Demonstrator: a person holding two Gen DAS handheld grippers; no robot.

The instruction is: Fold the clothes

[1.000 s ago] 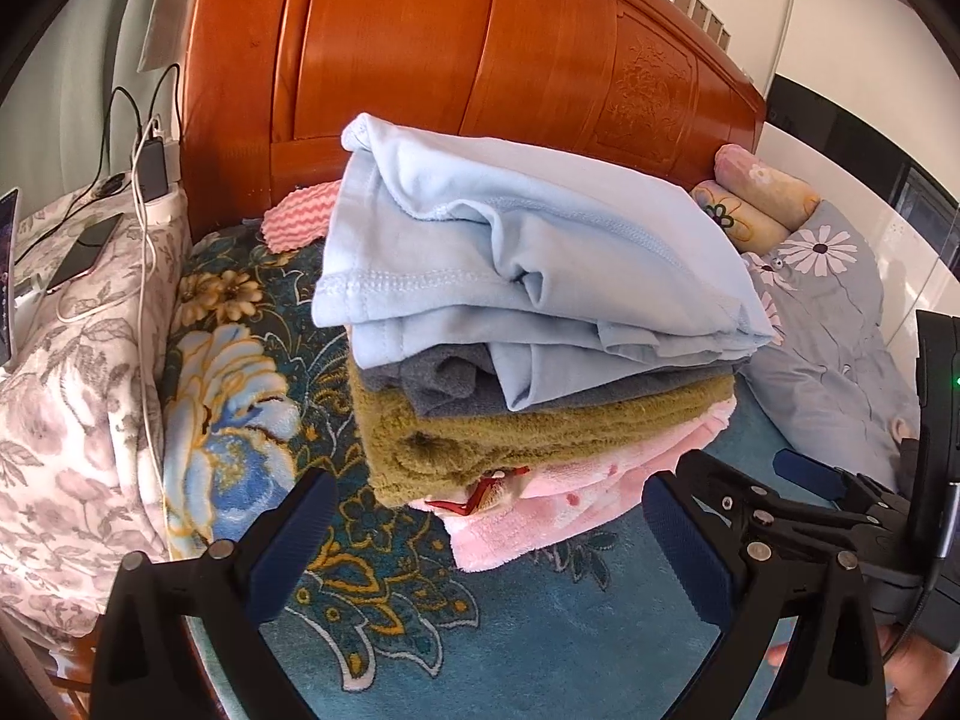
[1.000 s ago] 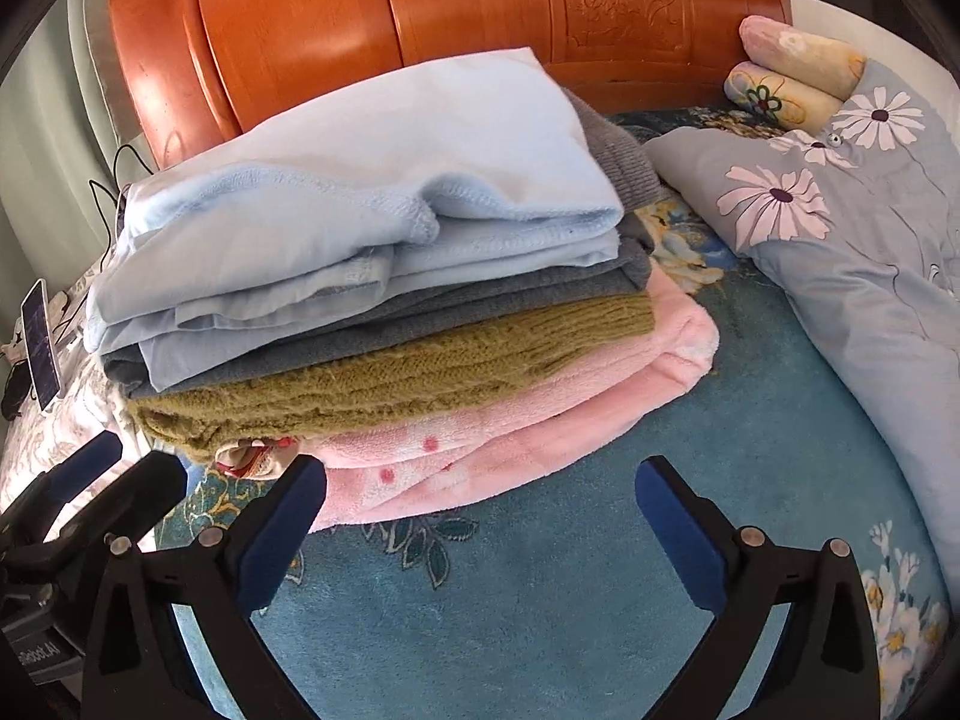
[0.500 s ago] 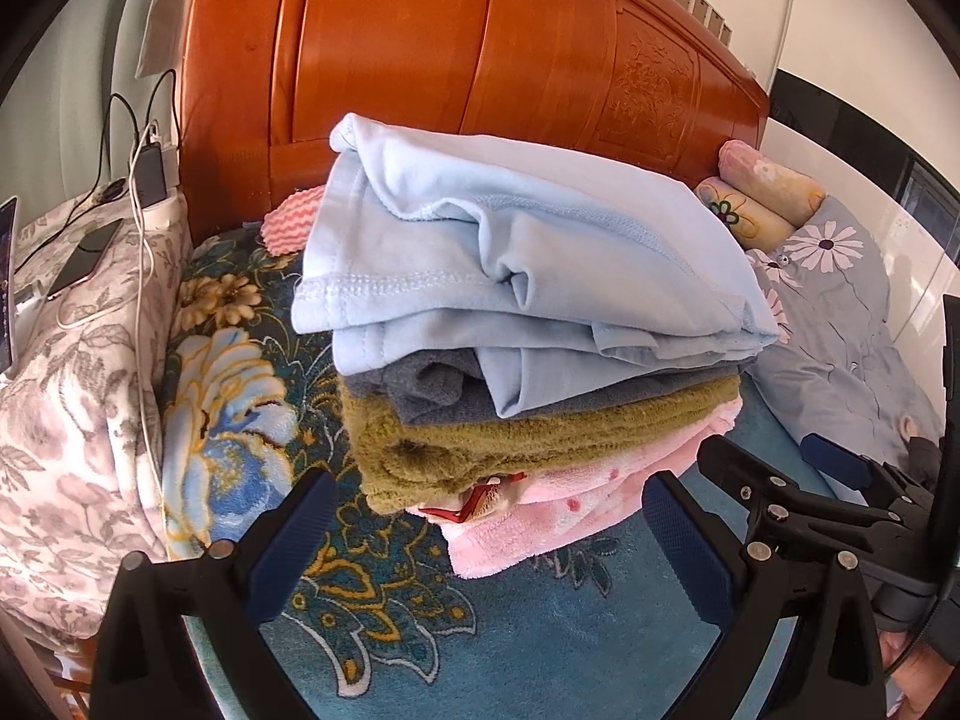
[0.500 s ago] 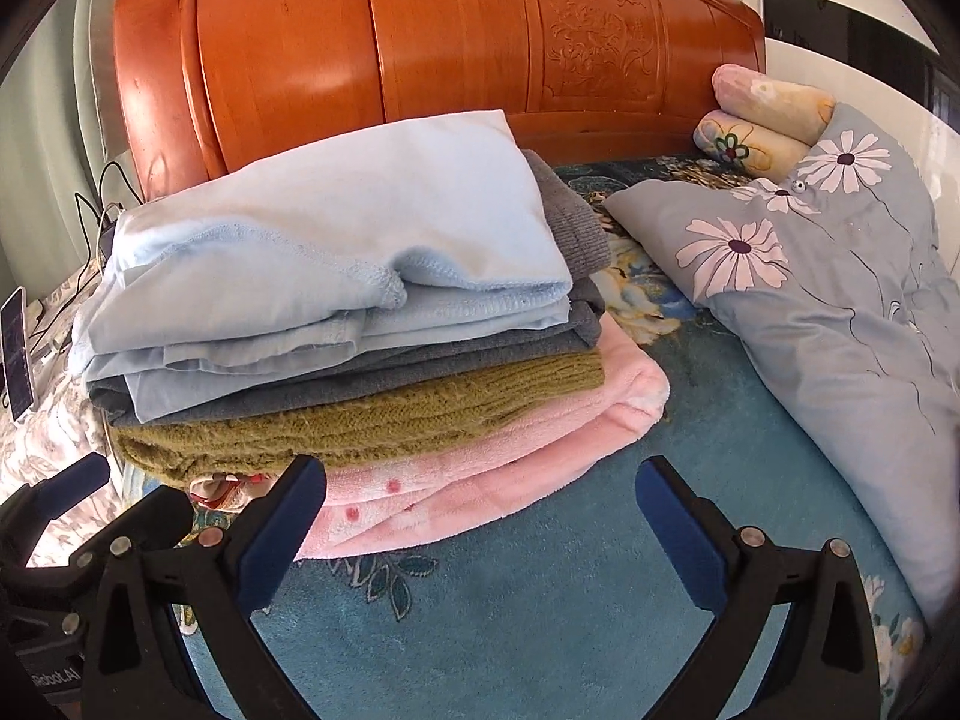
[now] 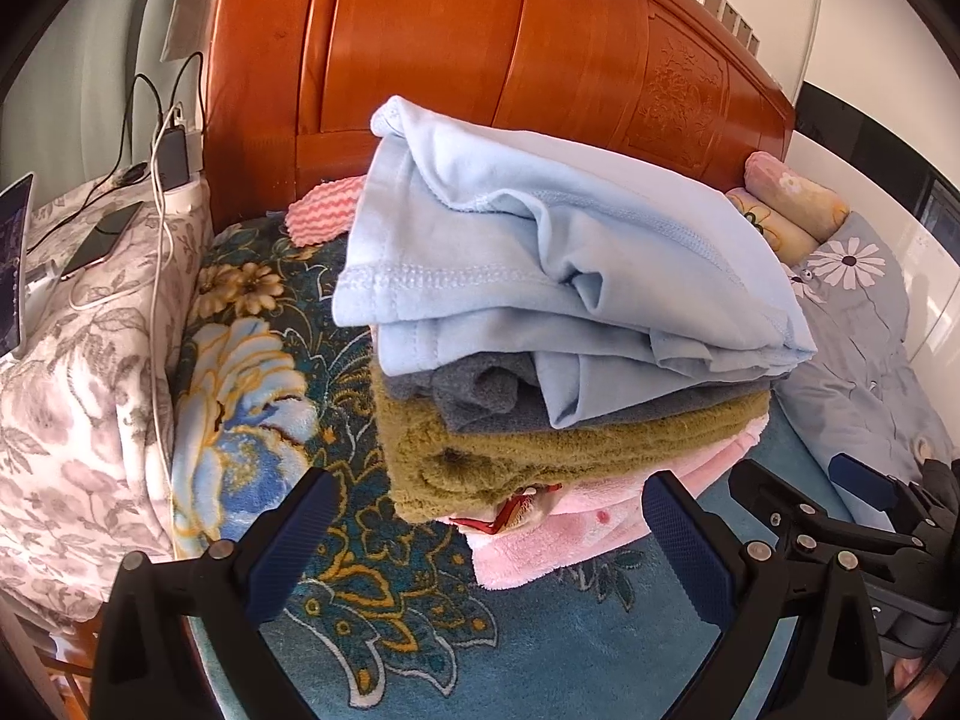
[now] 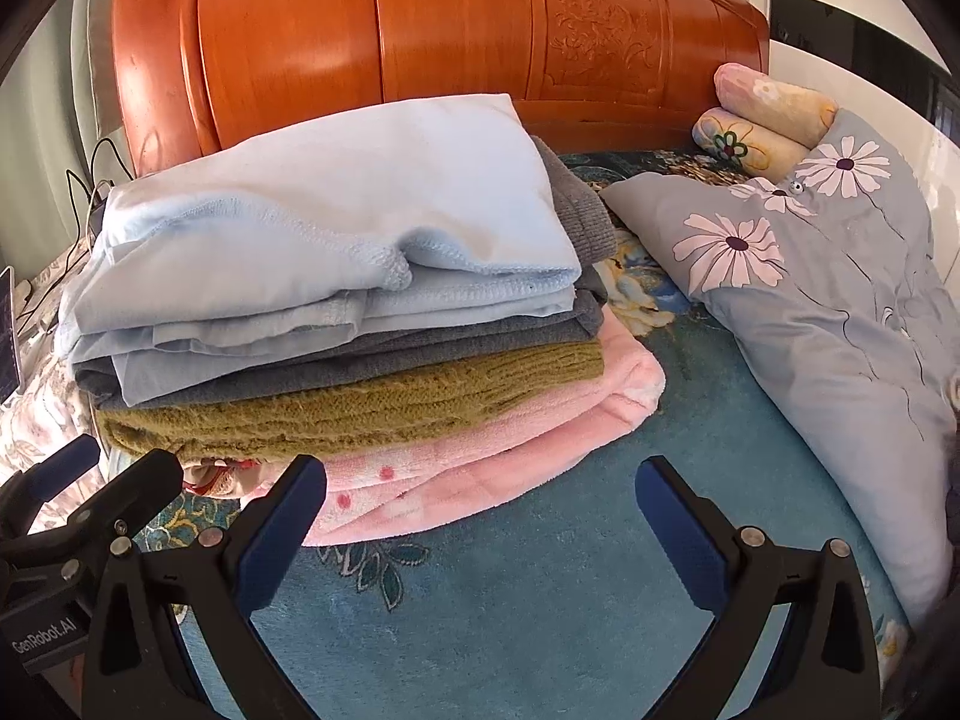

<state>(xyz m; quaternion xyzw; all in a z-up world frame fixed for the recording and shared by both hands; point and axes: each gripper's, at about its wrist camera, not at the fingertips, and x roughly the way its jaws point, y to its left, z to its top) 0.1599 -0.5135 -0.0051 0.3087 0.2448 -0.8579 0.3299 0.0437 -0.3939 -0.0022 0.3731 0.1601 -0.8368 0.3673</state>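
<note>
- The stack of 4 folded garments (image 6: 336, 324) sits on the bed (image 6: 540, 600) near the headboard (image 6: 420, 24), light blue top (image 5: 540, 252) uppermost, likely stacked to keep the folds flat.
- Left gripper (image 5: 486, 540) and right gripper (image 6: 480, 516): fingers spread wide, holding nothing, just short of the pile.

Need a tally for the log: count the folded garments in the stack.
4: light blue cotton top uppermost, grey knit beneath, olive knitted sweater third, pink fleece lowest. Thinner layers may be hidden.
</note>
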